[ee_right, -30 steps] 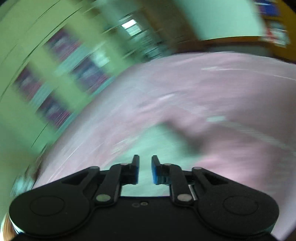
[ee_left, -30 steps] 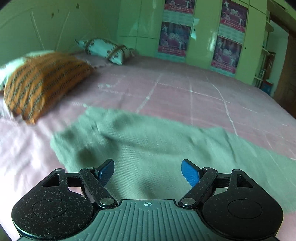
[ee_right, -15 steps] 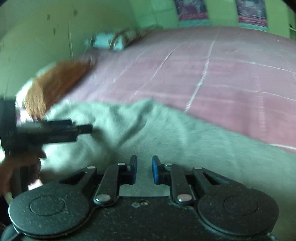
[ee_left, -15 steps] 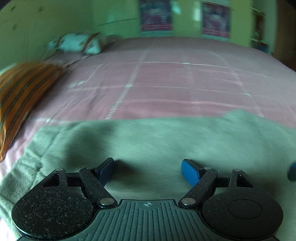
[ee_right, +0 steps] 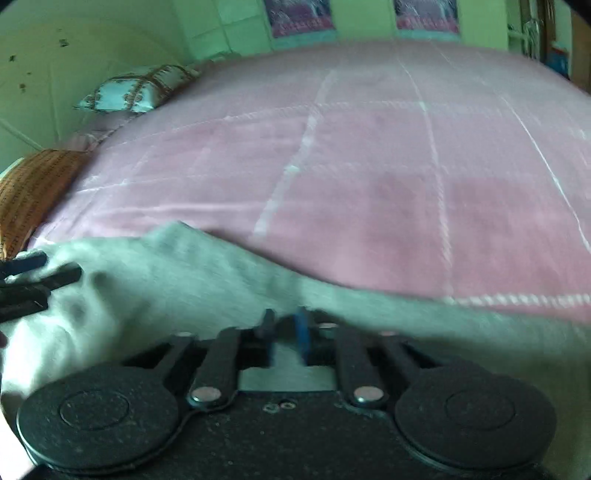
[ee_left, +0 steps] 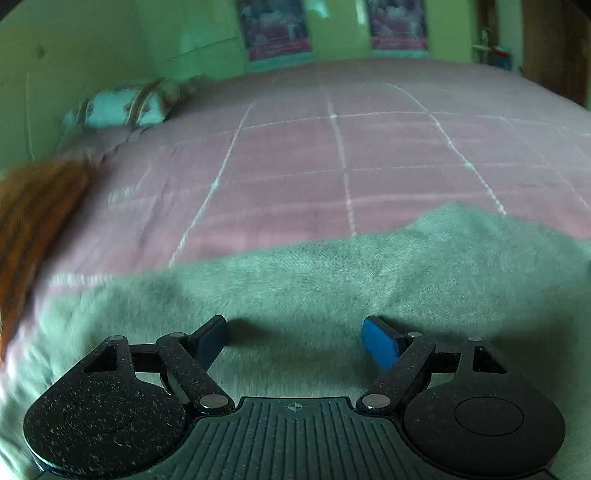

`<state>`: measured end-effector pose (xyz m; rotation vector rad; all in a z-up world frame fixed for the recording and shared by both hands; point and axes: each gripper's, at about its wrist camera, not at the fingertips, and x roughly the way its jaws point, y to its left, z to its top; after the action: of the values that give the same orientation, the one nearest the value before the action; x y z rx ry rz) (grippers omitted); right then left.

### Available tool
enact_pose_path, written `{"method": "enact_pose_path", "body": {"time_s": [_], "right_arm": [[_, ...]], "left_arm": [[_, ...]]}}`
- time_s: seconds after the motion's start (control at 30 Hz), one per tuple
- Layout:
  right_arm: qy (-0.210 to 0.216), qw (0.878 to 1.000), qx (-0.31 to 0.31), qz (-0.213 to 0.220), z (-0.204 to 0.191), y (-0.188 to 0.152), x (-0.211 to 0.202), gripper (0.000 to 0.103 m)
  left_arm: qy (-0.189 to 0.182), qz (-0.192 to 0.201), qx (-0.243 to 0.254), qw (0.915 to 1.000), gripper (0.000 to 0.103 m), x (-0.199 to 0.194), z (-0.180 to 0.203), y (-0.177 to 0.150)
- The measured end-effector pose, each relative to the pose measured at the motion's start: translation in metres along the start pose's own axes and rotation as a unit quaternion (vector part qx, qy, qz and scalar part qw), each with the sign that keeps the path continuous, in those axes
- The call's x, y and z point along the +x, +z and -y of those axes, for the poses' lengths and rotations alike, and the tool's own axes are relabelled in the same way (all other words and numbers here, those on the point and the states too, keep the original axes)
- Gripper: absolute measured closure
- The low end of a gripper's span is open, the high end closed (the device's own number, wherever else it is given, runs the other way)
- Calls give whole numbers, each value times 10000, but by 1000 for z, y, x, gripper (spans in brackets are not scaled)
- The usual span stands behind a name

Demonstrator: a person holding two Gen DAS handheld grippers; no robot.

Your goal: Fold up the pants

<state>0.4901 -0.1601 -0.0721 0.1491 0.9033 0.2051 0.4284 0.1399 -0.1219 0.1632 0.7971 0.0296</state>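
Observation:
Grey-green pants (ee_left: 295,280) lie spread across the near part of a pink bed (ee_left: 332,155). My left gripper (ee_left: 293,338) is open and empty, low over the cloth. In the right wrist view the pants (ee_right: 166,280) stretch from left to right. My right gripper (ee_right: 284,325) has its jaws close together with a narrow gap, at the near edge of the cloth; whether cloth sits between them is unclear. The left gripper's fingers (ee_right: 40,273) show at the left edge of that view, over the pants.
An orange patterned pillow (ee_left: 26,221) lies at the left edge of the bed, also in the right wrist view (ee_right: 33,184). A white-and-brown pillow (ee_left: 122,107) sits at the far left corner. Green cupboards with posters (ee_left: 273,26) stand behind the bed.
Both grippers have swung round and come down close over the pants. The right gripper turned from facing the room to facing the bed. The left jaws stayed open, the right jaws stayed nearly shut.

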Motion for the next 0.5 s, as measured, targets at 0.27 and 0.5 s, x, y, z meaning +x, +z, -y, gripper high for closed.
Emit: {"method": "enact_pose_path", "body": {"time_s": [0.27, 0.5], "right_arm": [[540, 9956, -408, 646, 11, -58, -102, 84], [221, 9991, -309, 202, 28, -102, -101, 92]], "left_arm": [[-350, 560, -211, 9976, 22, -92, -3, -56], [78, 138, -295, 9994, 1, -80, -20, -73]]}}
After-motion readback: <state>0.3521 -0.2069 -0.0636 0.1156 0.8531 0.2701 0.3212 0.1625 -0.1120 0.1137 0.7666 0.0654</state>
